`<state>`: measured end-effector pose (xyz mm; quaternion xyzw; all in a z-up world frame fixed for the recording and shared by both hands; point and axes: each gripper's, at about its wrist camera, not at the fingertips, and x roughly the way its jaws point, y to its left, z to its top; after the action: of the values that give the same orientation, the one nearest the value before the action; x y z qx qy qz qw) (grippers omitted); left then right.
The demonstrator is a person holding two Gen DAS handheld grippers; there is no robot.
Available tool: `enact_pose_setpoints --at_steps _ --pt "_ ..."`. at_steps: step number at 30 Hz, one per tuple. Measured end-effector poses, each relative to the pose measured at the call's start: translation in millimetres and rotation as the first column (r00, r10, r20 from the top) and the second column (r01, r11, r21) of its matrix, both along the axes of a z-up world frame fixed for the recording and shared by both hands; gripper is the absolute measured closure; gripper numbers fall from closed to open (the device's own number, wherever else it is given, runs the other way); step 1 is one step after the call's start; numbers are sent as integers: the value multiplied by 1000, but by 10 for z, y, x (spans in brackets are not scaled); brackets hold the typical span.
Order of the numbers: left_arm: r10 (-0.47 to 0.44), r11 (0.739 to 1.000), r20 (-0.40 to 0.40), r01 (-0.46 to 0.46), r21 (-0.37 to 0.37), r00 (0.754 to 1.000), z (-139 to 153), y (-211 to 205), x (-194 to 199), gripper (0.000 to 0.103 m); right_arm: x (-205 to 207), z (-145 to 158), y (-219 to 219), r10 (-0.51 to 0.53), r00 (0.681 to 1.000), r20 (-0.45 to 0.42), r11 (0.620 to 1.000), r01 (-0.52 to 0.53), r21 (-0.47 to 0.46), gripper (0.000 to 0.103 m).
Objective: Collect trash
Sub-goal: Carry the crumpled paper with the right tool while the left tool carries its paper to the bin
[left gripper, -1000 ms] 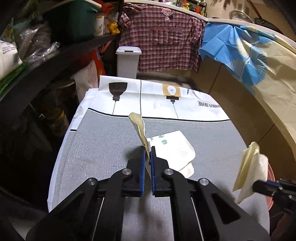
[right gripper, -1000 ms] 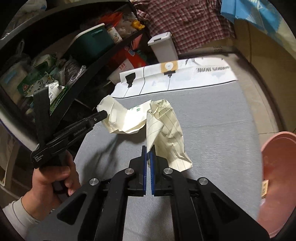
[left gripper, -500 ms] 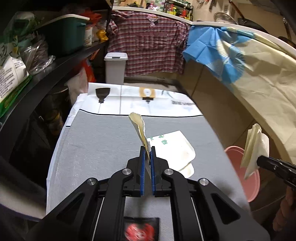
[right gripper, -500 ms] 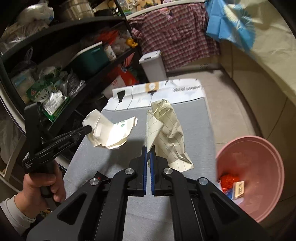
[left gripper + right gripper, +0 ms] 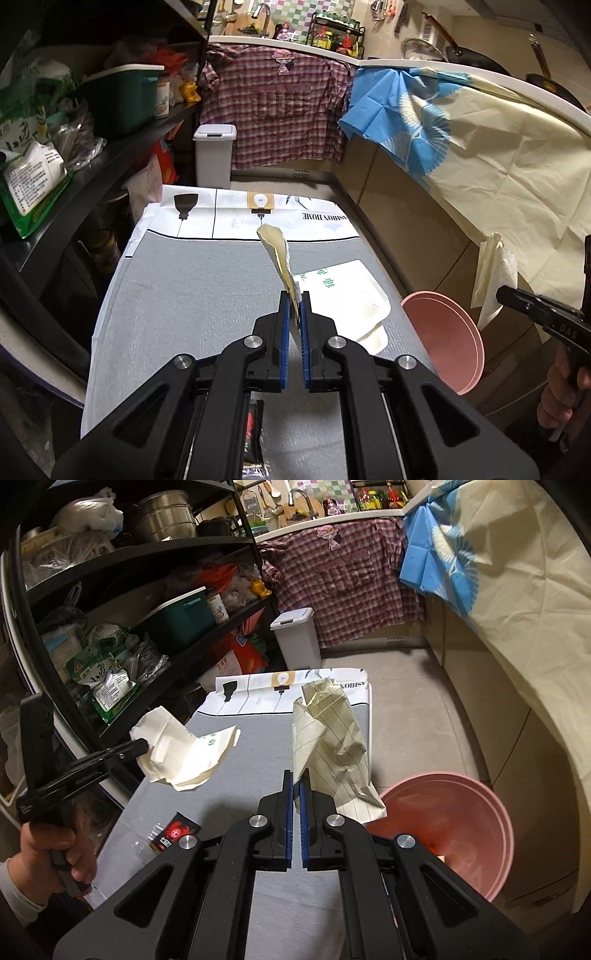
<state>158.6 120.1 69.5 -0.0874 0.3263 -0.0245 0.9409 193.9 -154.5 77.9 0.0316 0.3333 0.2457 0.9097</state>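
Since a second ago both grippers have risen and drawn back from the grey mat [image 5: 192,306]. The pink basin [image 5: 480,834] now fills the lower right of the right wrist view, where only its rim showed before, and it has come into the left wrist view at lower right. A small black and red packet [image 5: 177,832] has appeared on the mat at lower left.

The left gripper [image 5: 294,306] is nearly closed, its blue pads pinching the cream wrapper [image 5: 354,295], which hangs above the mat at centre frame. The right gripper [image 5: 296,782] is likewise nearly closed, clamped on the lower edge of a crumpled sheet of ruled paper [image 5: 328,738] that stands up at centre frame, just left of and above the basin.

The wrapper carries green characters too small to read. The white cloth [image 5: 236,218] at the mat's far end reads "HOME", printed upside down, beside pictures of a lamp and a light bulb. A hand [image 5: 48,853] grips the left tool's handle at lower left.
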Motion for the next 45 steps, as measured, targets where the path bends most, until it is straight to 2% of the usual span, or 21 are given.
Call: enact_pose_setpoints --at_steps 10,19,31,45 --pt "-15 1000 -14 15 9 1000 -78 -355 -72 98 2 -123 -366 -79 996 38 997 80 -10 99" --pt "-71 997 -22 71 14 997 -113 -830 139 98 150 -302 -874 -194 981 -33 978 196 68 99" --pt "-164 985 -26 165 47 986 -166 -1534 516 98 260 -381 -1147 -249 967 -56 963 253 91 99" --pt "-227 970 -71 232 66 971 -390 -2009 804 98 371 -422 -1340 -269 960 -80 951 278 132 99"
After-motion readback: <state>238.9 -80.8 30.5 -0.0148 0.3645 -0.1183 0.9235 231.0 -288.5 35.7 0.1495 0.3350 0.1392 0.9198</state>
